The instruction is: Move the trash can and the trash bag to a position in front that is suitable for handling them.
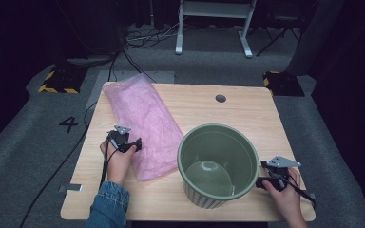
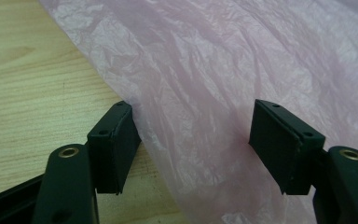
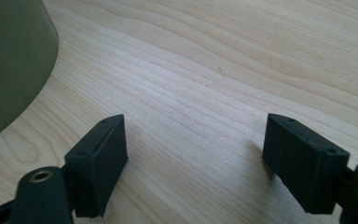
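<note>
A wooden table [image 1: 247, 109] carried a pink plastic bag [image 1: 145, 123] at far left and a green bucket [image 1: 217, 164] near right. The left gripper [image 2: 193, 140] gaped wide over the bag's near edge, gripping nothing. The right gripper [image 3: 196, 158] stood wide open, empty, just right of the bucket.

Bag [image 1: 145, 124] left of bucket [image 1: 217, 164]

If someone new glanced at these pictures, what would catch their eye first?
Probably the big green bucket, standing empty at the table's near right. Next, the crinkled pink plastic bag lying flat to its left, where the open left gripper straddles its edge. The right gripper is open over bare wood.
</note>
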Available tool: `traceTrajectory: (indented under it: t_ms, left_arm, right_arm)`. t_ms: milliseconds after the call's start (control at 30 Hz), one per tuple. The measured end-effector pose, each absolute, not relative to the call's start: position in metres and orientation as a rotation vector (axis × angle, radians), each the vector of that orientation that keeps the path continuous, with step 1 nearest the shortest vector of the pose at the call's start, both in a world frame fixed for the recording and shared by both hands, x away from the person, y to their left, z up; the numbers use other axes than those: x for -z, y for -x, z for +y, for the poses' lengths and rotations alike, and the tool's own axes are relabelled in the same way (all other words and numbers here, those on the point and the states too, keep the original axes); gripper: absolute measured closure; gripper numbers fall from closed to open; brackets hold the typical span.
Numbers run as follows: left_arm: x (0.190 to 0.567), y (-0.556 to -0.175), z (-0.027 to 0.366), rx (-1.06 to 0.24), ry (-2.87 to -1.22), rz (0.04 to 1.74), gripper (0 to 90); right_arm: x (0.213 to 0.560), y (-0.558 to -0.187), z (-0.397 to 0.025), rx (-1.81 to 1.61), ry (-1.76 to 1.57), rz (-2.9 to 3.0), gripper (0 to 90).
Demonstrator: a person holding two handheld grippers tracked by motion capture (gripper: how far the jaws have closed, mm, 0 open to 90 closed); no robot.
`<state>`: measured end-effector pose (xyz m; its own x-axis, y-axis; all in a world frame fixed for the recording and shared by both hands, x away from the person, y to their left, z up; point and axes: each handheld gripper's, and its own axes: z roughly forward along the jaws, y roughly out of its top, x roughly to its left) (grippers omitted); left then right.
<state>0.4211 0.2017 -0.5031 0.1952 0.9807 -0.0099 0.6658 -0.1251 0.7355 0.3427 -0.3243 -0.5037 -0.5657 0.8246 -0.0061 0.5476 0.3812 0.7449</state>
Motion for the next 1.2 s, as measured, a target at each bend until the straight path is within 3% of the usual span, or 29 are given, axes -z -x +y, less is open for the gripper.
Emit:
traceTrajectory:
  t_ms: [100,433,667,867,933,967,1067,1133,1200]
  left_arm:
    - [0.503,-0.416,0.2,-0.652,-1.86,1.51,50.9]
    - [0.499,-0.395,0.207,-0.377,-1.855,1.41,83.8]
    - [0.493,-0.369,0.218,-0.363,-1.869,1.354,84.0]
    - [0.488,-0.337,0.236,-0.439,-1.89,1.363,83.5]
    - [0.487,-0.33,0.24,-0.466,-1.894,1.379,79.4]
    - [0.488,-0.328,0.242,-0.48,-1.882,1.401,72.6]
    - [0.491,-0.325,0.248,-0.52,-1.825,1.474,40.5]
    - [0.492,-0.329,0.248,-0.548,-1.802,1.532,26.0]
    - [0.494,-0.335,0.243,-0.569,-1.822,1.548,22.3]
  right_arm:
    - [0.504,-0.343,-0.324,-1.01,-1.191,2.269,22.1]
    - [0.504,-0.343,-0.325,-1.014,-1.192,2.272,22.1]
    - [0.504,-0.343,-0.326,-1.019,-1.189,2.278,22.3]
    - [0.504,-0.343,-0.326,-1.019,-1.188,2.278,22.3]
    - [0.504,-0.343,-0.326,-1.019,-1.188,2.278,22.3]
    - [0.504,-0.343,-0.326,-1.019,-1.187,2.278,22.3]
    - [0.504,-0.343,-0.326,-1.019,-1.187,2.278,22.3]
    - [0.504,-0.343,-0.326,-1.018,-1.188,2.278,22.3]
    - [0.504,-0.343,-0.326,-1.019,-1.187,2.278,22.2]
